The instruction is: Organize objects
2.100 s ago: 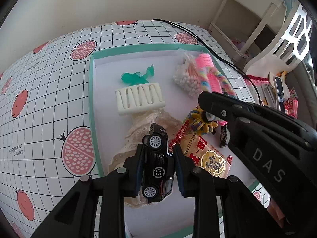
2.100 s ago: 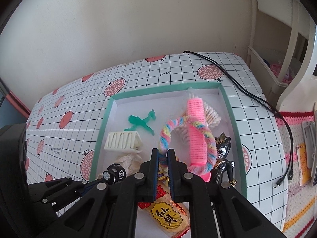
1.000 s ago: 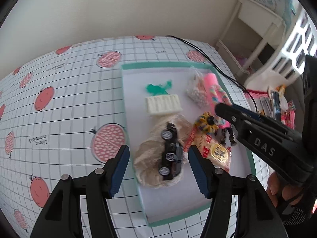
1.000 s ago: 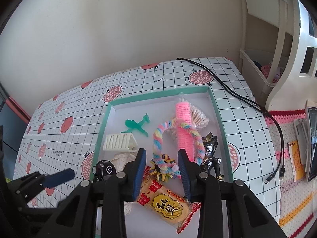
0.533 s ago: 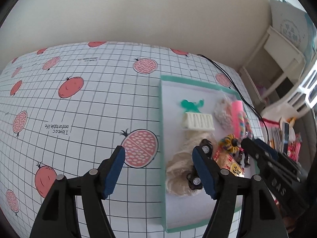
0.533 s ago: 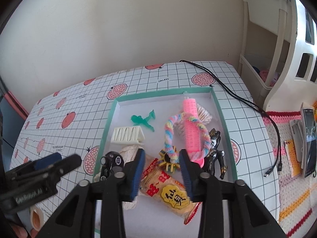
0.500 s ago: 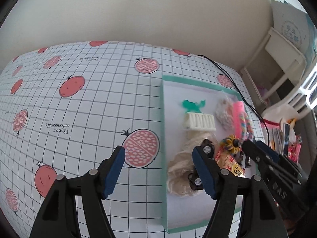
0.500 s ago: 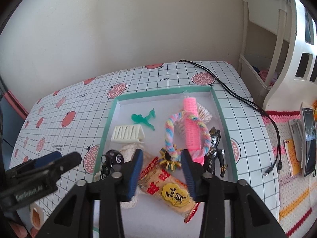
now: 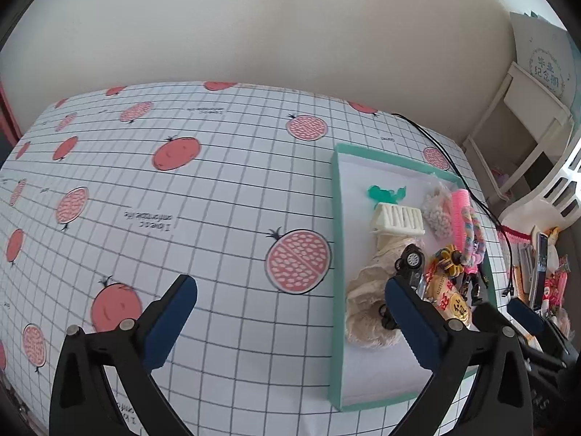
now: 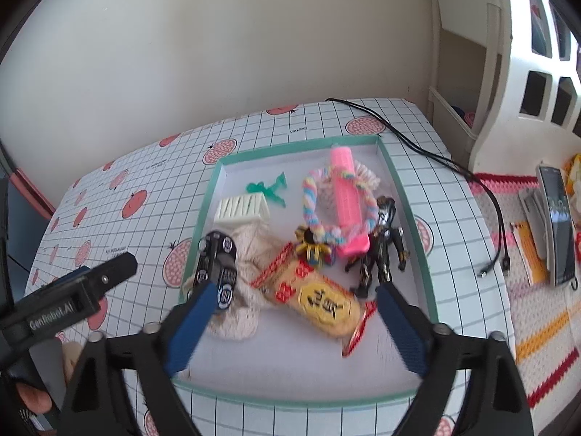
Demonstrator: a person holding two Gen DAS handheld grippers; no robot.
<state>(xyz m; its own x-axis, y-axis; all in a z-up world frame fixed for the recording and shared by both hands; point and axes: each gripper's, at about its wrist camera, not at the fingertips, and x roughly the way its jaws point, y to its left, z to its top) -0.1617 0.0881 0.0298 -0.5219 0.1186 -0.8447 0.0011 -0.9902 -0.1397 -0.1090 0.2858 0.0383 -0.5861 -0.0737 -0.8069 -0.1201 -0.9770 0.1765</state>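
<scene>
Left wrist view: both tongs (image 9: 290, 301) spread over pomegranate-print tablecloth (image 9: 203, 196), cream wall (image 9: 254, 25) behind.

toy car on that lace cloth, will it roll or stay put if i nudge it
The black toy car probably rolls easily: its wheels look free, and it lies tilted on the bunched cream lace cloth in the green-rimmed tray. The soft cloth may damp a light nudge. It looks small and likely light, so it should lift easily.

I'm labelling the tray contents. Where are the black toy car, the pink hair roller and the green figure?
black toy car (image 10: 217, 265), right wrist view, on its roof.
pink hair roller (image 10: 345, 189), right wrist view, mid-barrel.
green figure (image 10: 269, 189), right wrist view, on its body.
</scene>
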